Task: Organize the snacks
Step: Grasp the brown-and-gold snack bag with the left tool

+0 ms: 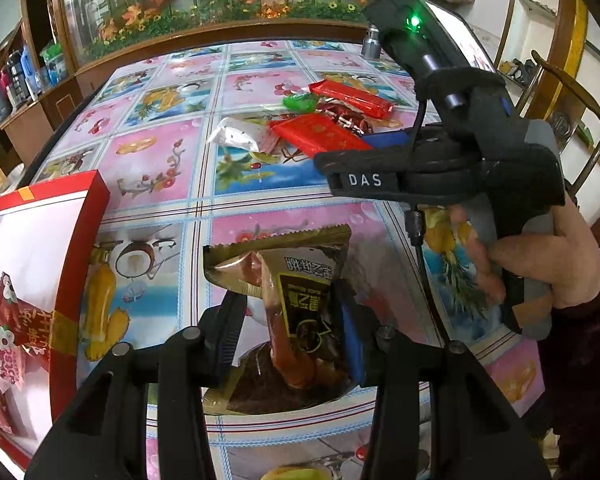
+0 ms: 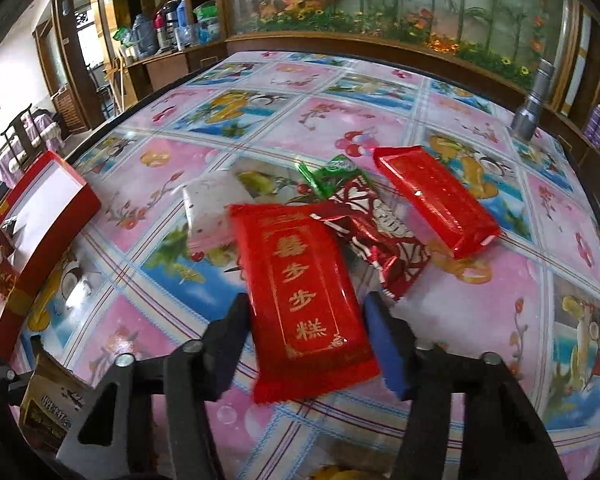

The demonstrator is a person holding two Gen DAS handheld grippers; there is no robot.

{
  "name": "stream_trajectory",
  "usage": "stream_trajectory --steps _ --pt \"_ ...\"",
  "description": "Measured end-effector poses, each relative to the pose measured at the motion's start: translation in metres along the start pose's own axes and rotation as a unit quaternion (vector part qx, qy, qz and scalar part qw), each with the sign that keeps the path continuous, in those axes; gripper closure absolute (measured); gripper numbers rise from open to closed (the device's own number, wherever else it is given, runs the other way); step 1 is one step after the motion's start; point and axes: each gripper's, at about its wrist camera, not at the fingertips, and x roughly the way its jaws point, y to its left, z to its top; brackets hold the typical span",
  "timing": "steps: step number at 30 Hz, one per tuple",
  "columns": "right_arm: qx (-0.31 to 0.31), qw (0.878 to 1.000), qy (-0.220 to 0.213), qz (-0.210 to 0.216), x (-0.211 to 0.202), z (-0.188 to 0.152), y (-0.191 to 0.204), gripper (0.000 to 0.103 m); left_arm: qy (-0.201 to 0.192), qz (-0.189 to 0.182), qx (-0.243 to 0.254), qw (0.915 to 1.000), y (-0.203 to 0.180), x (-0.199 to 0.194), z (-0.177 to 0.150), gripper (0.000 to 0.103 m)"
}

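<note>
Snacks on floral table [image 2: 480, 128], both grippers angled down, jaws around packets

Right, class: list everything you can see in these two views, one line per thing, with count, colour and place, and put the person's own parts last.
table: one, pink and blue fruit-print cover, under everything
red box: one, red with white inside, table's left edge, holding red packets
brown snack packet: one, brown and gold, between the left jaws
red cake packet: one, red with gold characters, between the right jaws
long red packet: one, red, far right of the pile
green packet: one, green, back of pile
white packet: one, white, left of pile
flashlight: one, silver, upright, far edge
left gripper: black
right gripper: black
hand: one, on the right gripper's handle
</note>
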Motion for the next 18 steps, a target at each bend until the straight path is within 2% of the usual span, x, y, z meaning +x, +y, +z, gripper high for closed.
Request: stream_trajectory --steps 12,14,16,18 --pt "0.003 1.0 0.002 0.002 -0.0014 -0.0007 -0.0009 0.047 -0.008 0.021 0.019 0.9996 -0.0074 -0.0031 -0.0028 0.061" --pt "0.002 1.0 0.004 0.0 -0.0006 -0.0002 -0.0008 0.04 -0.008 0.023 0.019 0.9995 -0.0076 -0.0026 -0.0026 0.059" --pt "0.004 1.0 0.009 -0.005 0.001 0.0 -0.0012 0.025 -0.009 0.026 0.022 0.9994 -0.0081 -0.0036 -0.0034 0.057" --pt "0.008 1.0 0.009 -0.007 0.0022 -0.0001 -0.0025 0.022 -0.013 0.034 0.028 0.999 -0.0107 -0.004 -0.0048 0.054"
